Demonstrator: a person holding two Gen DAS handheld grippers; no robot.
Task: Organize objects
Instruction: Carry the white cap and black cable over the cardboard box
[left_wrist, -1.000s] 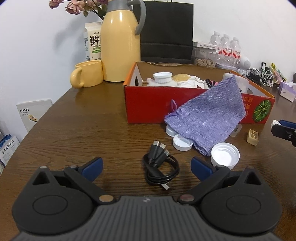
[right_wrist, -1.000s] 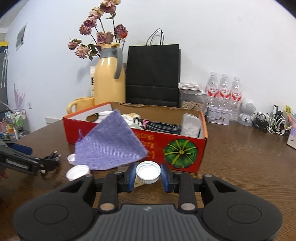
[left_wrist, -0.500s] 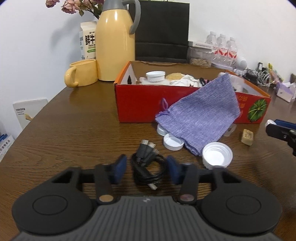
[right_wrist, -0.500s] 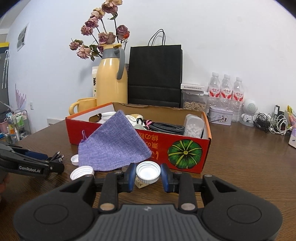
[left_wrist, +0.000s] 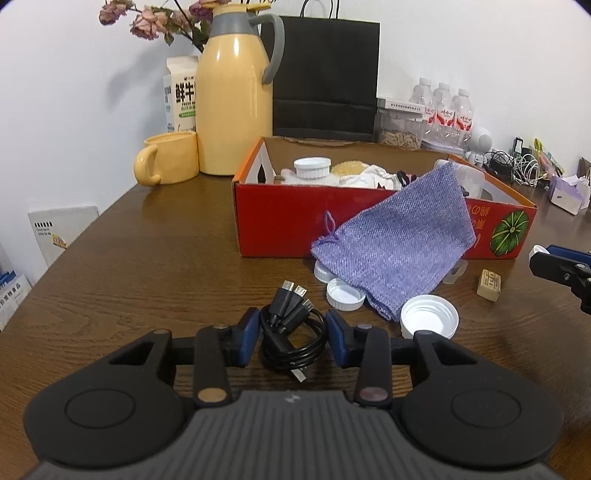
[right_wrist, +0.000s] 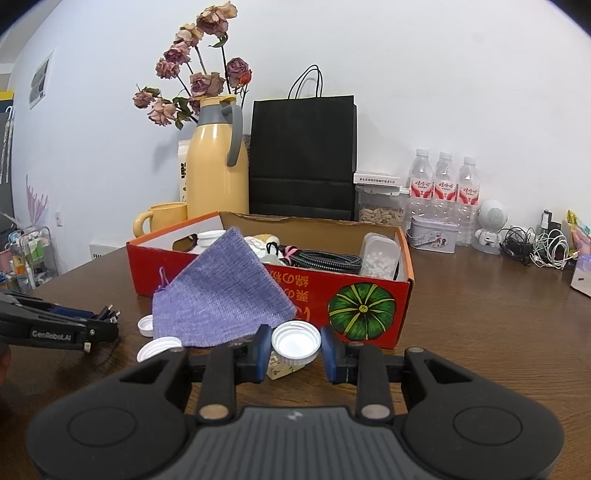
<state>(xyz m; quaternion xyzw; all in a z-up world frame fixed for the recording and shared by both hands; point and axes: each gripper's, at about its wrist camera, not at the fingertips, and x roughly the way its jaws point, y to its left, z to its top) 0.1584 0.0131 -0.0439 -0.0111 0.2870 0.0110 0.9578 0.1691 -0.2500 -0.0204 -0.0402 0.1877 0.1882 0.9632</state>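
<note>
left gripper (left_wrist: 290, 336) jaws just been closing around the coiled black cable (left_wrist: 291, 334) on the wooden table (left_wrist: 155, 266), blue pads hugging both sides, right gripper (right_wrist: 295, 350) clamped on a white cap (right_wrist: 296, 342) up front of the red box (right_wrist: 369, 306), purple pouch (right_wrist: 221, 295) leaning on it

light: bright, even | shadows: soft on wall (right_wrist: 443, 92) behind thermos (left_wrist: 232, 103) | glare: thermos highlights | edges: fisheye bowing, dark corners | focus: sharp

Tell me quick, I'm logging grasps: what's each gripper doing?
Left gripper: just been closing, pads now against the coiled black cable.
Right gripper: shut on a white cap.
</note>
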